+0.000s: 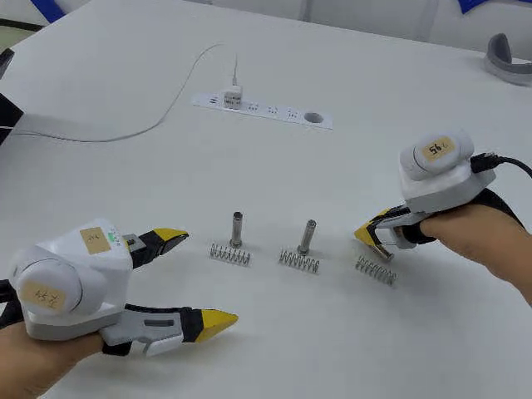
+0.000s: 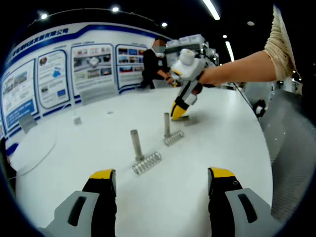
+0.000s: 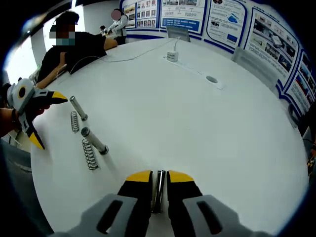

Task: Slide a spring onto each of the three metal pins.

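Two metal pins (image 1: 237, 229) (image 1: 307, 236) stand upright on the white table. In front of each lies a spring (image 1: 230, 254) (image 1: 299, 262). A third spring (image 1: 376, 270) lies to the right, just below my right gripper (image 1: 371, 236). That gripper is shut on the third metal pin (image 3: 159, 186), which runs lengthwise between its jaws. My left gripper (image 1: 195, 278) stands open and holds nothing, left of the pins. From the left gripper view the near pin (image 2: 136, 144) and its spring (image 2: 147, 163) lie ahead of the open jaws.
A white power strip (image 1: 262, 108) with a plugged-in charger and cable lies at the back of the table. A grey curved object (image 1: 509, 58) sits at the far right corner. People stand and sit beyond the table's edge.
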Demonstrator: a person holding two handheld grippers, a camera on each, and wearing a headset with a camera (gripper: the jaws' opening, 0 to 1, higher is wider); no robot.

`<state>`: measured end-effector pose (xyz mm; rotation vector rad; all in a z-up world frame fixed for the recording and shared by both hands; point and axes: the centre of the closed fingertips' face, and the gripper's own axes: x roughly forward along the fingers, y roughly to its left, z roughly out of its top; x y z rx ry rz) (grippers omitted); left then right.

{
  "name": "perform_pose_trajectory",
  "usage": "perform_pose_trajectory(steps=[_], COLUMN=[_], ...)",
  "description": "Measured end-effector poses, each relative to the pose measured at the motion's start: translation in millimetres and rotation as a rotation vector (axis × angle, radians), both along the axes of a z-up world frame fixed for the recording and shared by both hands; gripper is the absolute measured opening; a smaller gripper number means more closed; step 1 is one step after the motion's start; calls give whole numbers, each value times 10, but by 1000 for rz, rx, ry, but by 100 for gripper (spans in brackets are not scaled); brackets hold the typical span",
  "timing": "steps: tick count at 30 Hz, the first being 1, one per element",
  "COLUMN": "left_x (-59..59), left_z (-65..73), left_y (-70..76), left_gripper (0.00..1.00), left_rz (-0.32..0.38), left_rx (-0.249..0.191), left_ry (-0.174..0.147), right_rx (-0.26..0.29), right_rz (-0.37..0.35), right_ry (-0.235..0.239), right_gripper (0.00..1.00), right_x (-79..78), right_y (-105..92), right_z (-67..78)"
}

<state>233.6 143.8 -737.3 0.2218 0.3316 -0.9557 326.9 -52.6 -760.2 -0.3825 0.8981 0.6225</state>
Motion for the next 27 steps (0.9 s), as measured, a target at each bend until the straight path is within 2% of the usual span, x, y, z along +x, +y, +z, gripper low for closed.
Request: perform_pose_trajectory(steps=[20, 24, 27], left_x=[6, 15, 14], left_z=[2, 10, 6], left_y=[5, 15, 17], left_gripper=[75, 75, 75], left_rz=[5, 9, 10], left_rx=[-7, -8, -9], left_ry=[6, 4, 7], right_rx=[-29, -78, -77], right_rz=[-6, 19, 12], right_ry=[89, 66, 57], right_gripper=[9, 9, 9], right_x=[-5, -20, -9], right_y=[1, 25, 18], right_z=[-77, -74, -70])
